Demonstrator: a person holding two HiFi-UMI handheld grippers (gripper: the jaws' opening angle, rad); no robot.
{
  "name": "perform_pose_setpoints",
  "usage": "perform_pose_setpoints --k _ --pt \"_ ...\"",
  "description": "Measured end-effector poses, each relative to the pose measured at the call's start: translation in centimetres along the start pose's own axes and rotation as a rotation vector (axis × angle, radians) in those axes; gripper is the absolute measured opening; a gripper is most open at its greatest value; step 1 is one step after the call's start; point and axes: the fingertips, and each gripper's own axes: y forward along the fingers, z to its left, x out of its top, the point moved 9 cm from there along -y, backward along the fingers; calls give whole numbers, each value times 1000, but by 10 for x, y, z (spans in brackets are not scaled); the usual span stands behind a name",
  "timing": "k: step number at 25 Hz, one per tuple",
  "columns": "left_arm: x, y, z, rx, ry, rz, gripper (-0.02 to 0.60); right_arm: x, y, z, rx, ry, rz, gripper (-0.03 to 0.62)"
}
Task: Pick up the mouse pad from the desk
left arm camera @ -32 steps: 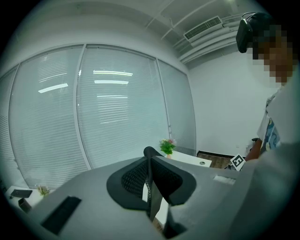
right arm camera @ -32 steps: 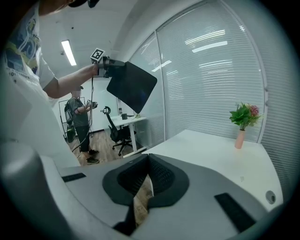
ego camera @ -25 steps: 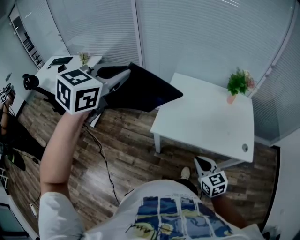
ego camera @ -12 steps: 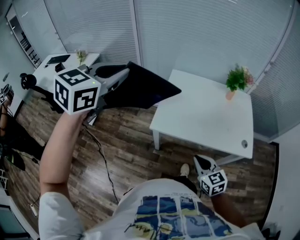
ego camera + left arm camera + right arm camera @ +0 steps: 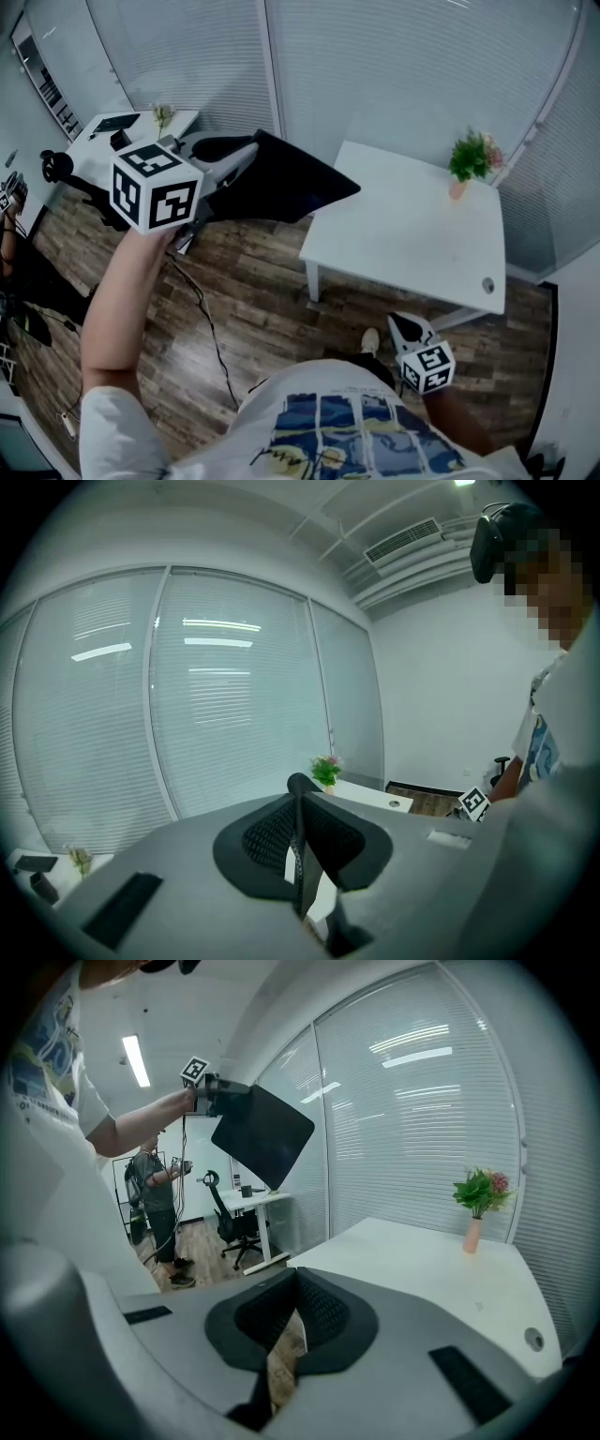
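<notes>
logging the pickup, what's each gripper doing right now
Left gripper: closed on the black mouse pad, which is up in the air.
Right gripper: closed, nothing held.

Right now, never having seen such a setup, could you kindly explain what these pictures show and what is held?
No robot here: a person holds a hand tool with two jaws in each hand. One picture comes from a camera on the head, looking down; the other two ride on the tools. The left gripper, raised, has its jaws clamped on a black mouse pad. The right gripper hangs low, jaws together, empty. On the white desk a small potted plant stands.
</notes>
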Motion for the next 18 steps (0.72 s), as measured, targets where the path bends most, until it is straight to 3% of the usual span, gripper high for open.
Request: perform_pose_setpoints --k 18 --pt "-10 3 -5 -45 -11 7 26 -1 -10 12 -26 -11 7 0"
